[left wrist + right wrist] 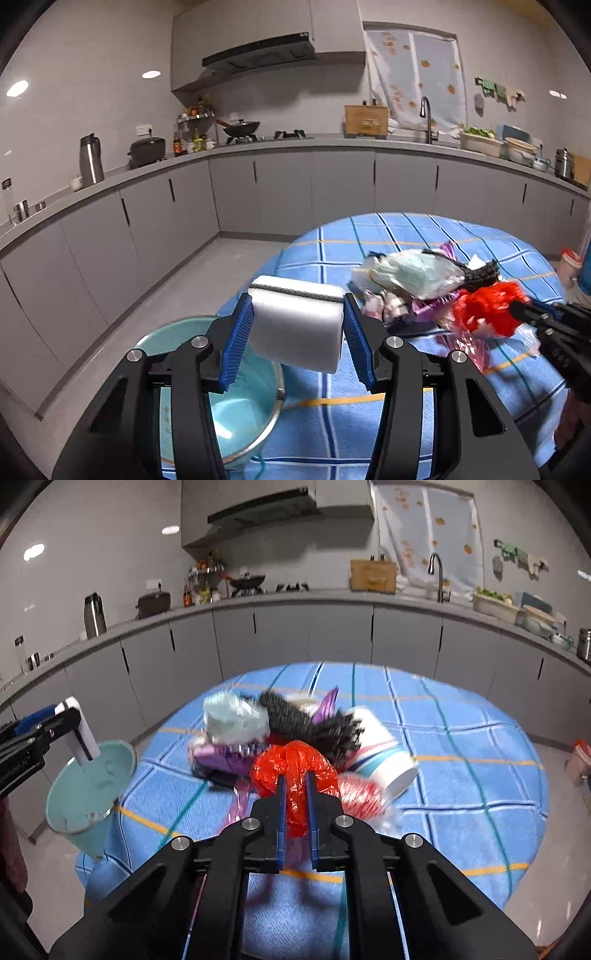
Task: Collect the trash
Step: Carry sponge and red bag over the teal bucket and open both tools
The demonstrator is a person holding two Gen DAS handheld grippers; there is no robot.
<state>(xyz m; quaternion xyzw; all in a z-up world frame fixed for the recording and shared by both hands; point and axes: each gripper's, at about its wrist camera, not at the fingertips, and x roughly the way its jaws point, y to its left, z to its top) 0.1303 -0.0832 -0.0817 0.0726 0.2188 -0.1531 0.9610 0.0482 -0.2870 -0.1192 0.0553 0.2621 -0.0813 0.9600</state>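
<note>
Honestly, your right gripper is pinching that flimsy red bag while your left gripper is squeezing a spongy foam block

On the table the trash pile lies near the middle. The paper cup lies tipped just right of the pile, touching it. The bin stands left of the pile, beside the table's edge. The counter runs behind the pile.
</note>
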